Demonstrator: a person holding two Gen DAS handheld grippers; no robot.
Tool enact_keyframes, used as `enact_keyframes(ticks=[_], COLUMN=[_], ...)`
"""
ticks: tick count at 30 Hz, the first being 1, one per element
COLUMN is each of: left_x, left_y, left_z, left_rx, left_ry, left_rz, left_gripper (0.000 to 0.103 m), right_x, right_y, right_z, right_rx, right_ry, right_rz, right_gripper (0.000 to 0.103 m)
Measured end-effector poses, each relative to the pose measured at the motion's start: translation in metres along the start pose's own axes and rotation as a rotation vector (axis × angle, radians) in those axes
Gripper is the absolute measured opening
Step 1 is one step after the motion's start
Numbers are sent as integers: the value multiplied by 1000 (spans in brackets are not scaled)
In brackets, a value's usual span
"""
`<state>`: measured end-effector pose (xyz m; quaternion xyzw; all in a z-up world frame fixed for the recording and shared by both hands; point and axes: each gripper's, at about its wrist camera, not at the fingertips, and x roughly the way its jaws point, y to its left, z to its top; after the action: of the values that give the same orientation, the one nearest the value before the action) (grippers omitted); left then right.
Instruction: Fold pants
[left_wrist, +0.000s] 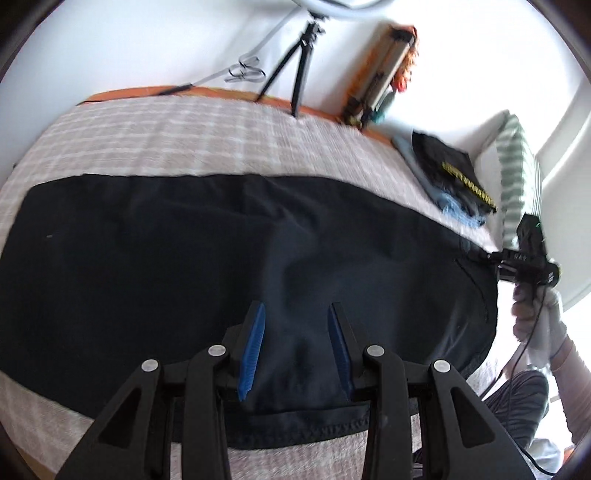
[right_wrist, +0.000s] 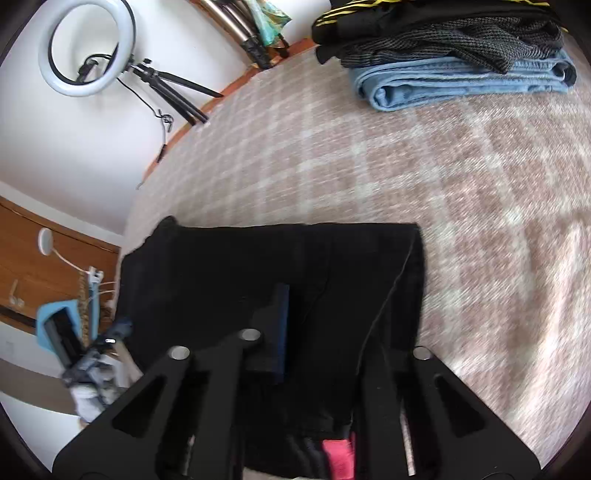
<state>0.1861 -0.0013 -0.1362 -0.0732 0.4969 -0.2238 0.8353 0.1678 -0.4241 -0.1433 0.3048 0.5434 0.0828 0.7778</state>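
Black pants (left_wrist: 221, 266) lie spread lengthwise across the plaid bedspread (left_wrist: 184, 136), the hem near the front edge. My left gripper (left_wrist: 297, 314) hovers open just above the hem end, blue pads apart, holding nothing. In the left wrist view my right gripper (left_wrist: 480, 254) is at the far right, fingertips together on the waist corner of the pants. In the right wrist view the black pants (right_wrist: 258, 266) fill the space between the fingers (right_wrist: 282, 314); the right finger is hidden under the cloth.
A stack of folded clothes (right_wrist: 461, 55) lies at the bed's far corner, also in the left wrist view (left_wrist: 450, 177). A ring light on a tripod (right_wrist: 88, 51) stands beyond the bed. A striped pillow (left_wrist: 517, 166) is at the right. A desk with clutter (right_wrist: 66, 325) is at left.
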Motion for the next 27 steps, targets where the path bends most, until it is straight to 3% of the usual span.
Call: enact_keyframes(ticks=[4, 6, 9, 12, 13, 14, 16, 22, 27], left_x=[22, 27, 31, 33, 33, 33, 35, 35, 33], left_y=[-9, -11, -13, -16, -14, -14, -15, -14, -14], left_z=[-3, -4, -7, -8, -8, -9, -7, -7, -10], left_rx=[42, 52, 59, 72, 73, 74, 76, 75, 91], left_ry=[50, 57, 60, 54, 53, 52, 50, 39, 34], left_rz=[26, 31, 25, 38, 38, 36, 36, 37, 50], left_gripper=[32, 33, 32, 32, 32, 32, 32, 32, 32], right_x=[-23, -31, -19, -10, -15, -20, -36, -74, -46], right_y=[45, 67, 62, 45, 41, 38, 32, -2, 28], right_z=[1, 2, 3, -3, -6, -10, -23, -49, -54], right_rx=[-101, -188, -225, -179, -165, -160, -158, -40, -236], right_ry=[-3, 0, 63, 119, 107, 94, 61, -32, 66], right_rz=[-84, -198, -302, -270, -251, -234, -226, -144, -248], right_gripper=[7, 6, 6, 20, 30, 48, 64, 64, 62])
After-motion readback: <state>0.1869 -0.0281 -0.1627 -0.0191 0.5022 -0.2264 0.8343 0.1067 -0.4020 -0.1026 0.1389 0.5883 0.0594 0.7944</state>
